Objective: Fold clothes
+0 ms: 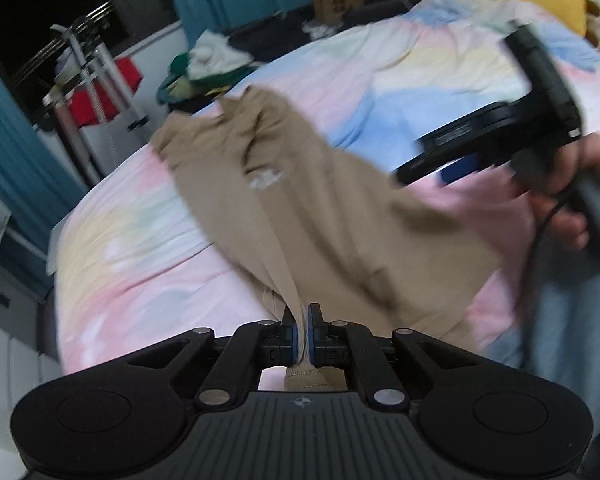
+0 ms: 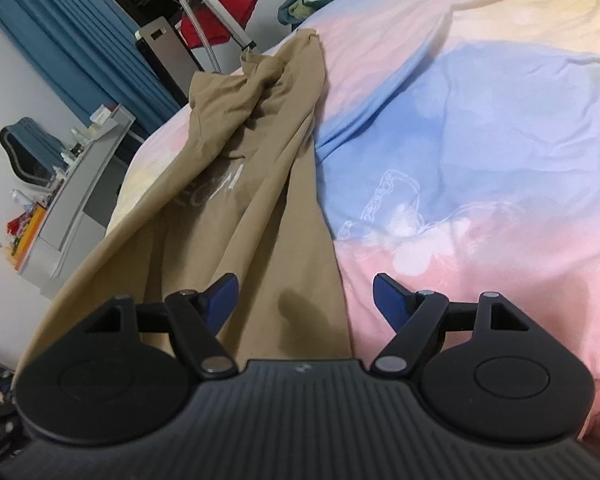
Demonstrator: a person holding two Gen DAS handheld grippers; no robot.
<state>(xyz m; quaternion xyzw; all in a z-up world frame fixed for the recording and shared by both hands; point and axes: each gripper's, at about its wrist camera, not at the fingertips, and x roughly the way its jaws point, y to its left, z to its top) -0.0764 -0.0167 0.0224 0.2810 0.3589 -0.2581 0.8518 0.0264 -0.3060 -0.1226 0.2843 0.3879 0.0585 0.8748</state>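
Fabric of the tan garment [image 1: 300, 216] is pinched between the blue pads of our left gripper [image 1: 302, 334], whose jaws have come together on a narrow bunched fold at the garment's near end. A ribbed hem with a line of stitching shows just behind the pads, under the gripper's body. From that pinch the cloth fans out away from us across the pastel bedspread [image 1: 132, 248], its far end crumpled near the bed's far edge, a pale printed mark on its upper face. In this view the cloth is blurred.

Our right gripper [image 2: 305, 294] stands wide open with nothing between its blue pads [image 2: 388, 296]. It hovers above the garment's near part: the left pad sits over tan cloth, the right pad over pink bedspread, and the cloth's right edge runs down between the two. We cannot tell whether either pad touches the fabric. A dark shadow lies on the cloth between the fingers. Seen from the left wrist, the right gripper is held in a hand [image 1: 572, 196] off to the right, above the garment's right side.
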